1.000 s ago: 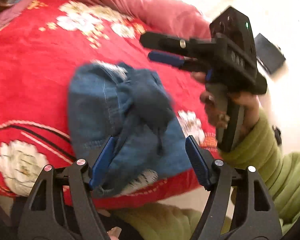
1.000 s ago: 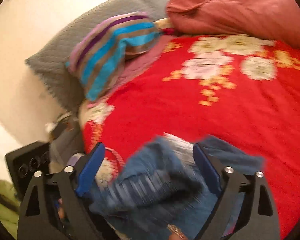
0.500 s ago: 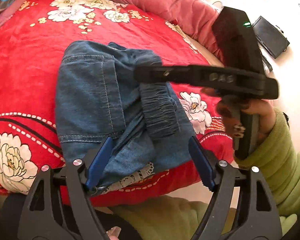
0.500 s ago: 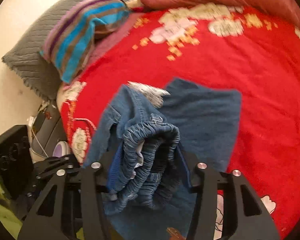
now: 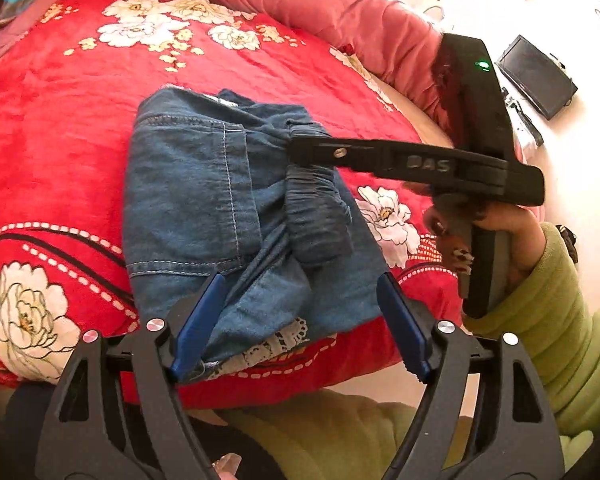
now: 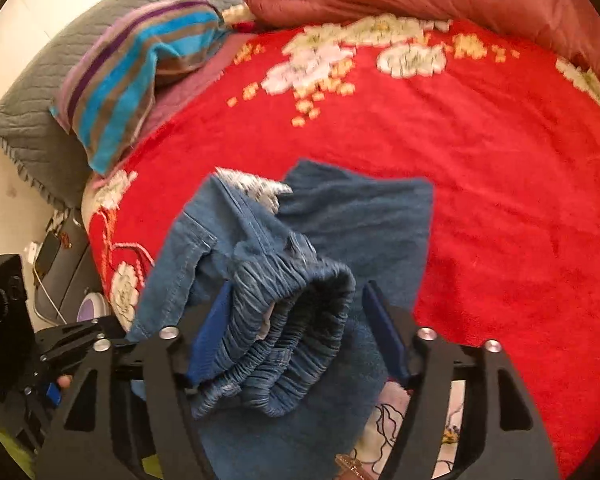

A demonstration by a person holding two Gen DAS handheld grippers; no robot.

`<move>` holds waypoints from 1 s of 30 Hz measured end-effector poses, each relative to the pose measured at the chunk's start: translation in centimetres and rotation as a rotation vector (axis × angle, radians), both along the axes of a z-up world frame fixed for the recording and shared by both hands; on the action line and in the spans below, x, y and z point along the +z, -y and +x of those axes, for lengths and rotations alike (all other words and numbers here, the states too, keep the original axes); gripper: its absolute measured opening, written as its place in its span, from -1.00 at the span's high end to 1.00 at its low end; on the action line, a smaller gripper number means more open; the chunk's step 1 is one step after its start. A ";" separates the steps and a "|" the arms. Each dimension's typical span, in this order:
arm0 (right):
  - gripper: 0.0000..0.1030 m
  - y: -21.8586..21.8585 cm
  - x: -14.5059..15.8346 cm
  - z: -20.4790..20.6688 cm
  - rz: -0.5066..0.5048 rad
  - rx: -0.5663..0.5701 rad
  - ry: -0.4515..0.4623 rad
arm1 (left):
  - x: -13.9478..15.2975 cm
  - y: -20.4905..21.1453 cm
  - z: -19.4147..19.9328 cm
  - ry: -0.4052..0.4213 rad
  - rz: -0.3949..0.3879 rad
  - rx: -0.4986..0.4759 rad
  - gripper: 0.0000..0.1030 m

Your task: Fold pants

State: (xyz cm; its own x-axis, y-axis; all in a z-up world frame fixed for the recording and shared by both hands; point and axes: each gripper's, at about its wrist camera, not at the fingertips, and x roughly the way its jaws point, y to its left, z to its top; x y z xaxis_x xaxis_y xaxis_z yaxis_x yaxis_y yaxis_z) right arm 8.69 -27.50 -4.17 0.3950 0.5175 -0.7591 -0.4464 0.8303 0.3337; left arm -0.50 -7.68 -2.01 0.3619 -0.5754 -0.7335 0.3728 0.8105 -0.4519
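The blue denim pants (image 5: 204,196) lie folded in a bundle on the red flowered bedspread (image 5: 60,120), near its front edge. My left gripper (image 5: 300,316) is open, its blue pads straddling the near edge of the pants without pinching them. My right gripper (image 6: 296,332) reaches in from the right in the left wrist view (image 5: 300,152). Its jaws stand apart around the bunched elastic waistband (image 6: 284,320); the left pad touches it, the right pad stands clear.
A pink quilt (image 5: 300,4) lies along the far side of the bed. A striped pillow (image 6: 140,72) and a grey pillow (image 6: 32,112) lie at the head. A dark tablet (image 5: 536,76) lies on the floor to the right. My green-sleeved arm (image 5: 560,312) is at right.
The right gripper closed on the waistband half a second ago and has since opened its jaws. The pants have settled flat on the bedspread. The left gripper has stayed open.
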 end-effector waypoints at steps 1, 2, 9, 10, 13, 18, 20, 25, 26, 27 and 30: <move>-0.44 0.3 0.4 -0.3 -0.005 -0.011 0.018 | 0.2 -0.2 0.0 0.003 0.001 0.005 -0.44; -0.51 0.7 1.0 -0.6 -0.009 -0.026 0.040 | 0.4 -0.3 -0.1 0.006 0.000 0.012 -0.49; -0.71 2.8 3.4 -3.0 -0.009 -0.062 0.131 | 1.9 -2.2 0.0 0.045 0.019 0.077 -0.59; -0.72 2.9 3.6 -3.7 -0.023 -0.060 0.142 | 2.0 -2.5 0.0 0.047 0.023 0.087 -0.60; -0.72 3.2 3.7 -5.0 -0.057 -0.054 0.162 | 2.2 -3.3 0.2 0.047 0.037 0.121 -0.77; -0.72 3.2 3.6 -7.4 -0.071 -0.026 0.180 | 2.5 -4.7 0.7 0.057 0.065 0.172 -0.79; -0.72 2.8 3.4 -8.3 -0.084 -0.003 0.193 | 2.6 -5.2 0.8 0.058 0.077 0.191 -0.80; -0.72 1.6 3.0 -10.1 -0.097 0.048 0.205 | 2.6 -6.2 1.4 0.066 0.123 0.230 -0.80; -0.72 1.2 2.8 -10.5 -0.100 0.066 0.211 | 2.6 -6.3 1.5 0.067 0.127 0.233 -0.80; -0.72 0.8 2.7 -10.8 -0.106 0.076 0.217 | 2.5 -6.4 1.7 0.068 0.133 0.239 -0.80; -0.72 -0.6 2.6 -11.9 -0.126 0.132 0.249 | 2.3 -6.6 2.4 0.059 0.151 0.251 -0.80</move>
